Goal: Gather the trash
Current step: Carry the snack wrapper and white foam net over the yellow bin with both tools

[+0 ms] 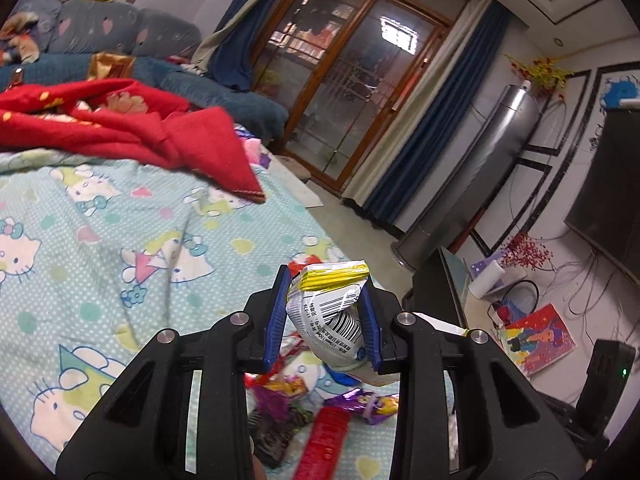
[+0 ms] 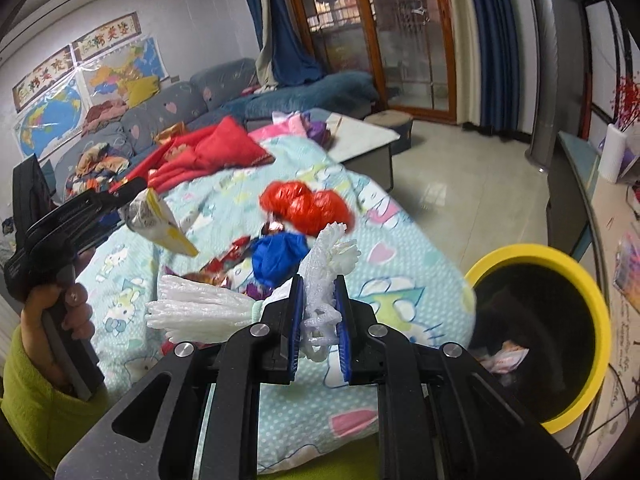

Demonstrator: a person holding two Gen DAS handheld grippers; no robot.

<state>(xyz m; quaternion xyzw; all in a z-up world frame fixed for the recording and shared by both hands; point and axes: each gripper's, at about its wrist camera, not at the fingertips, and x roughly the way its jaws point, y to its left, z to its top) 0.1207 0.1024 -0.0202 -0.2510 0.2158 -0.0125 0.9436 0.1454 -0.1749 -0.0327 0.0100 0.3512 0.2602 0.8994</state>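
Observation:
My left gripper [image 1: 326, 312] is shut on a crumpled white and yellow snack wrapper [image 1: 332, 308] with a barcode, held above the bed; it also shows in the right wrist view [image 2: 158, 220]. My right gripper [image 2: 319, 312] is shut on a white foam fruit net [image 2: 326, 268], held above the bed's edge. A yellow-rimmed black trash bin [image 2: 600, 320] stands to its right with some trash inside. More trash lies on the blanket: a red plastic bag [image 2: 308, 204], a blue bag [image 2: 280, 258], another foam net [image 2: 200, 312], coloured wrappers [image 1: 360, 400].
The bed has a light blue cartoon blanket [image 1: 120, 240] with a red blanket [image 1: 120, 120] at its far end. A sofa [image 2: 180, 104] stands behind. A low cabinet [image 2: 576, 184] and tiled floor [image 2: 460, 184] lie right of the bed.

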